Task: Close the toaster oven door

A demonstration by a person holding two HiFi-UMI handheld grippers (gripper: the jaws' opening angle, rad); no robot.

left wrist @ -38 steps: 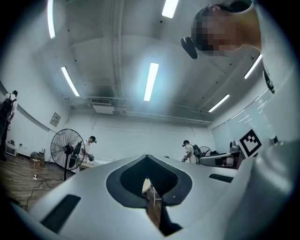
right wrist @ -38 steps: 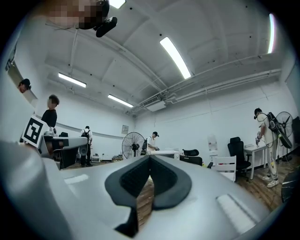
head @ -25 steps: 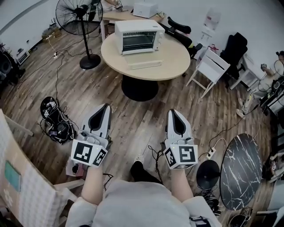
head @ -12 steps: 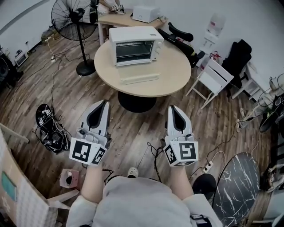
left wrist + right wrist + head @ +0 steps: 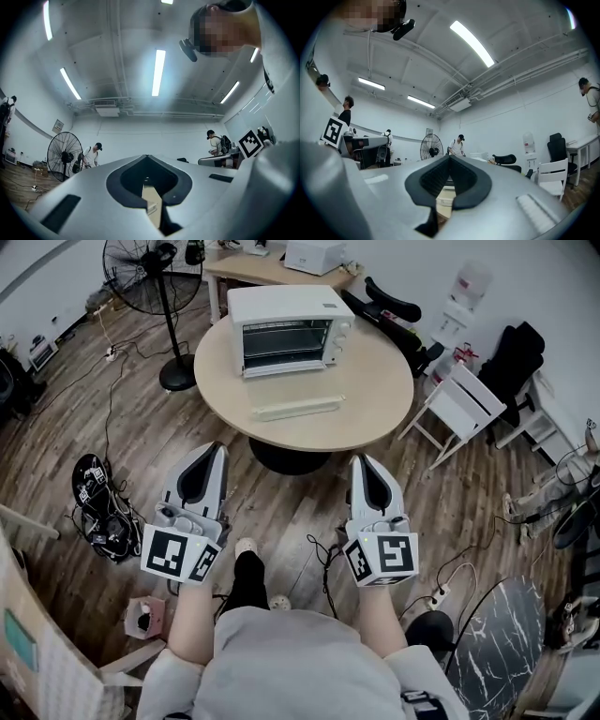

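While the toaster oven (image 5: 286, 329) stands with its door (image 5: 298, 409) open on the round table (image 5: 375, 399), left gripper (image 5: 217, 450) and right gripper (image 5: 361, 461) side by side short of the table, both jaws pressed together, nothing between them.

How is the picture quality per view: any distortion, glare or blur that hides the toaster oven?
Head view: evenly lit, sharp, edges bent by the wide lens; toaster oven clear on the round table. Left gripper view: aimed upward, strip light blown out, corners dark. Right gripper view: same dark corners, bright ceiling light, right tool filling the lower half.
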